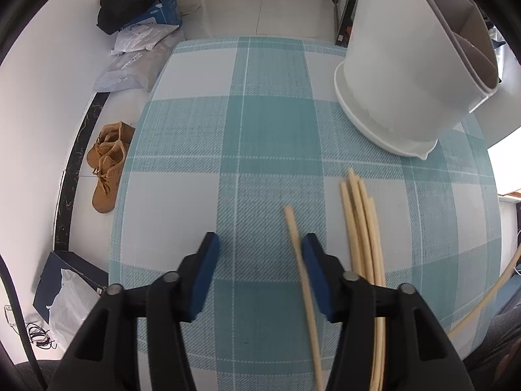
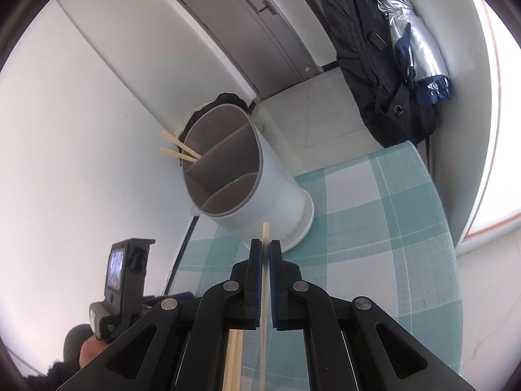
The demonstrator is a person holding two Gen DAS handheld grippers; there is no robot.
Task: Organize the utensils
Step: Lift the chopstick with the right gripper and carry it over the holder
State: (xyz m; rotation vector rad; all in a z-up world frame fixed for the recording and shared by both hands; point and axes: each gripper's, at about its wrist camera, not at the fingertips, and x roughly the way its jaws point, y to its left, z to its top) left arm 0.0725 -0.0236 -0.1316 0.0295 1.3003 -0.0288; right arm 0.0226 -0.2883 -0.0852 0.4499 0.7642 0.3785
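Covering table: teal plaid cloth (image 1: 267,123).

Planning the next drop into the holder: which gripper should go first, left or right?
Right. The right gripper is already shut on a chopstick and points at the white utensil holder, where two chopsticks stand. The left gripper is open and empty over loose chopsticks.

- Utensil holder (image 2: 260,176): white cylinder with a grey rim and grey inner dividers forming compartments; upright on the tabletop (image 1: 267,137).
- Two chopsticks (image 2: 179,150): pale wood, standing tilted in one holder compartment, ends projecting over the rim.
- Single chopstick (image 1: 301,270): pale, lying alone on the tabletop.
- Chopstick bundle (image 1: 361,221): several lying side by side, just beside the single one.
- One chopstick (image 2: 265,238): clamped between the right fingers.
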